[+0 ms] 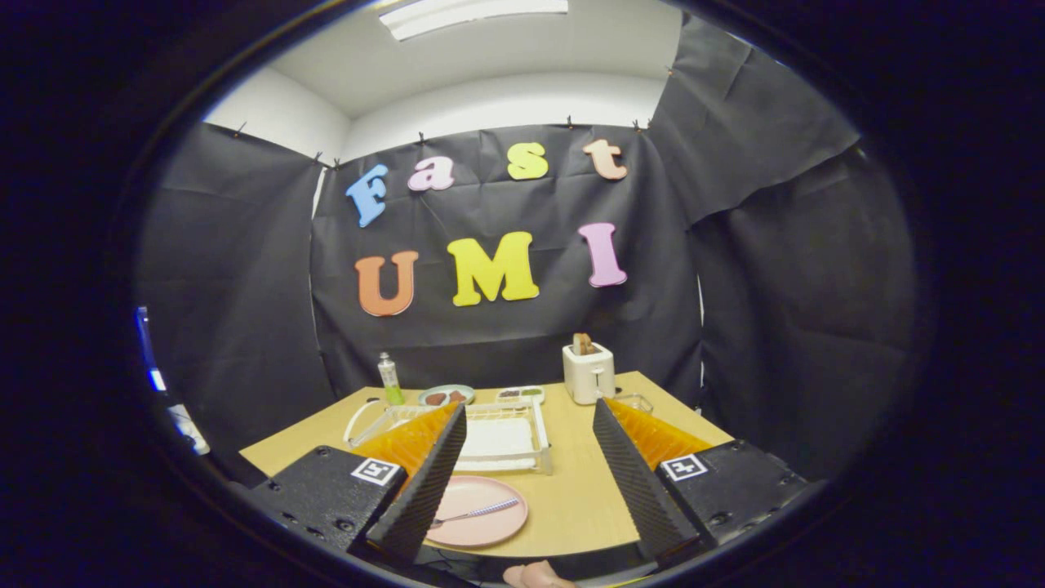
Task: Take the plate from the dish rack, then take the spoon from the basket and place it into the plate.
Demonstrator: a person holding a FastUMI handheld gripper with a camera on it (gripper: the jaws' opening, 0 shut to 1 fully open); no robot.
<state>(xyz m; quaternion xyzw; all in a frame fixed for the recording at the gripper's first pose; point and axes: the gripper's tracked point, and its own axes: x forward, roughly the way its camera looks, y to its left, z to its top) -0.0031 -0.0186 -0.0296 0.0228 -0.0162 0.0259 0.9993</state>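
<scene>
We hold the gripper [529,445] released and empty above the table [571,490], since the spoon [476,514] apparently already rests in the pink plate [490,531] near the dish rack [498,441].

Stuff sitting at the back of my wooden desk [571,498]: a white toaster [589,373] with a slice of bread [583,343] sticking out the top, a small green-and-clear bottle [389,379] off to its left, and between those two a greyish dish [446,396] with brown bits on it, next to a little tray [520,394] of mixed food. There's also a ceiling light [469,14] glowing overhead.
</scene>
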